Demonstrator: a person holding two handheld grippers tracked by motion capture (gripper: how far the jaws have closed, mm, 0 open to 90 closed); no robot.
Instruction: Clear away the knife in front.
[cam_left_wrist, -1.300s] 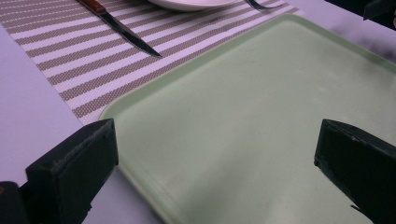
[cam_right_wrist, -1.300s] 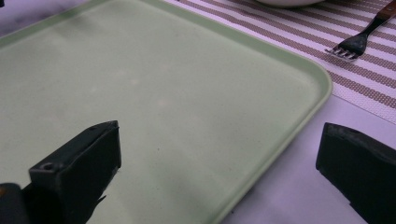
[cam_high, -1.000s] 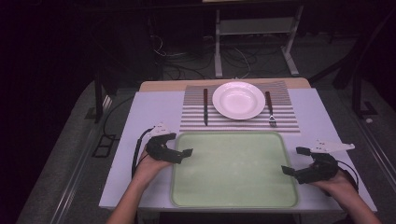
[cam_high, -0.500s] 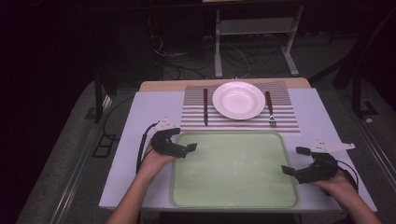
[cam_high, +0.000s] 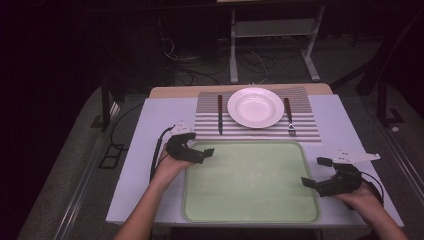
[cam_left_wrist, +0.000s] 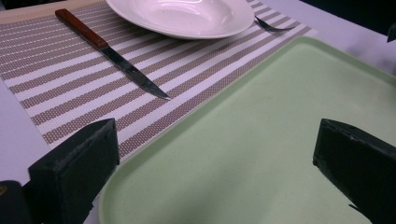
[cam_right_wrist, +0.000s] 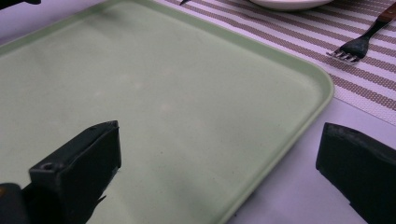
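Here the tray (cam_high: 250, 182) lies between both grippers.

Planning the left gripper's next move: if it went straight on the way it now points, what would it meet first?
Probably the green tray: the left gripper, jaws wide open, straddles the tray's near-left corner and aims across it. The knife and plate lie left of that line, though depth is unclear.

Tray (cam_high: 250, 220) before placemat (cam_high: 305, 131); plate (cam_high: 255, 107) on placemat, between knife (cam_high: 219, 114), fork (cam_high: 288, 116).
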